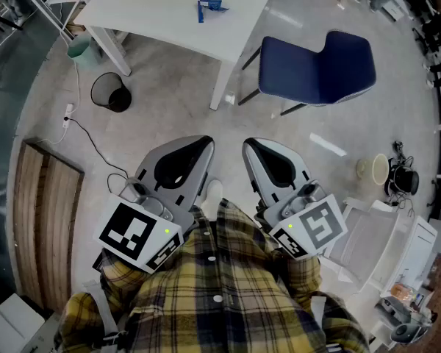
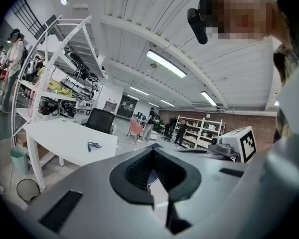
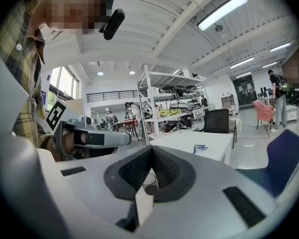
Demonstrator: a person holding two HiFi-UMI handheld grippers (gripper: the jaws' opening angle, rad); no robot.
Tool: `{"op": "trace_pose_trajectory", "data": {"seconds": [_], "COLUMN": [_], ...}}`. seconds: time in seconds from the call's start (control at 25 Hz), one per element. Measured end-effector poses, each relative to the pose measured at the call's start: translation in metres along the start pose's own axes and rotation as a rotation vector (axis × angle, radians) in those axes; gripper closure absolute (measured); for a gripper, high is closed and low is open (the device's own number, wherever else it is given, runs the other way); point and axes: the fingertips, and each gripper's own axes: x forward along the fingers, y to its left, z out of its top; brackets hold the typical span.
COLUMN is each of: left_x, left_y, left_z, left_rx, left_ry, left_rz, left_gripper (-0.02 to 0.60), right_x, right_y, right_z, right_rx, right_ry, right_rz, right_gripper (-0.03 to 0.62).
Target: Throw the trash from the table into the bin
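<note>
Approaching the table: both claws shut and empty

Item: blue trash (image 1: 211, 7), lying alone on the white table (image 1: 154, 9), well apart from both claws.
Left gripper (image 1: 204, 143): jaws together, nothing between them, held close to the body.
Right gripper (image 1: 248, 145): likewise closed on nothing.
Destination: black wire bin (image 1: 110, 92), on the floor beside the table leg.
Handling note: step closer, part one claw's jaws before reaching, pinch the flat piece by a raised edge, and skirt the blue chair (image 1: 316, 68).
</note>
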Motion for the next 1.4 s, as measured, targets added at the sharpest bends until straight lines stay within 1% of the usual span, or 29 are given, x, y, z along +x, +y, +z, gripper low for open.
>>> {"op": "trace_pose_trajectory", "data": {"seconds": [0.32, 0.52, 0.72, 0.88, 1.04, 1.2, 1.4], "left_x": [-0.006, -0.02, -0.038, -0.06, -0.074, -0.069, -0.043], "left_y": [0.028, 0.051, 0.087, 0.117, 0.144, 0.168, 0.2], "left_z": [0.007, 0.01, 0.015, 0.017, 0.017, 0.016, 0.021], "left_rx": [-0.008, -0.017, -0.019, -0.02, -0.037, -0.068, -0.078], "left_ry": [-0.004, -0.015, -0.028, -0.027, -0.023, -0.011, -0.001], "left_rz": [0.003, 0.017, 0.036, 0.049, 0.065, 0.078, 0.091], "left_gripper": [0.574, 0.574, 0.574, 0.574, 0.574, 0.574, 0.574], "right_x": [0.026, 0.043, 0.074, 0.099, 0.12, 0.141, 0.176], "right_y": [-0.001, 0.002, 0.006, 0.018, 0.028, 0.024, -0.004], "right_z": [0.006, 0.005, -0.003, -0.008, -0.009, -0.015, -0.018], "right_rx": [0.006, 0.006, 0.032, 0.04, 0.043, 0.063, 0.084], "right_ry": [-0.011, -0.002, 0.014, 0.022, 0.033, 0.069, 0.086], "right_rz": [-0.017, -0.036, -0.042, -0.055, -0.074, -0.064, -0.063], "right_gripper": [0.595, 0.595, 0.595, 0.595, 0.595, 0.595, 0.595]}}
